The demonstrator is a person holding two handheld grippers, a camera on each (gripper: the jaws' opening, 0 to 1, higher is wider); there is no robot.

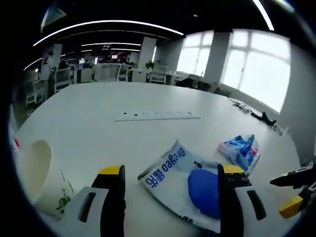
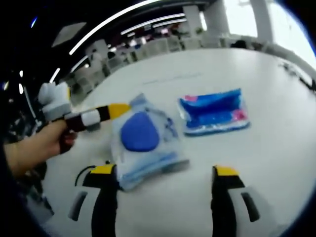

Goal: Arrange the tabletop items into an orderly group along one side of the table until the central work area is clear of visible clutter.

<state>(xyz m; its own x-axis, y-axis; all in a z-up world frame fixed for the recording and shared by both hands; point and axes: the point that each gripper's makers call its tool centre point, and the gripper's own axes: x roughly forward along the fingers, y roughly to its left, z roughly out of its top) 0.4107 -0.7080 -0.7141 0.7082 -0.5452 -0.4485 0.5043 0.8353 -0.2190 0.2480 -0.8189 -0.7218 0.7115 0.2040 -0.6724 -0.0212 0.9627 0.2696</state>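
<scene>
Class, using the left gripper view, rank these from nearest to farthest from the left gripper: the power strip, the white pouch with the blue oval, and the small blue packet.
1. White pouch: lying between the jaws of the left gripper.
2. Blue packet: just beyond the pouch, to the right.
3. Power strip: mid-table, farthest.

In the left gripper view, the left tongs (image 1: 170, 187), black with yellow tips and grey side plates, rise from the bottom with their jaws spread wide and nothing between them. At that view's right edge the yellow-tipped black right tongs (image 1: 295, 190) reach in. In the right gripper view, the right tongs (image 2: 165, 185) likewise stand wide apart and hold nothing. From the left of that view the left tongs (image 2: 111, 112) stretch in, gripped at the handle by the person's bare left hand (image 2: 42, 145).
</scene>
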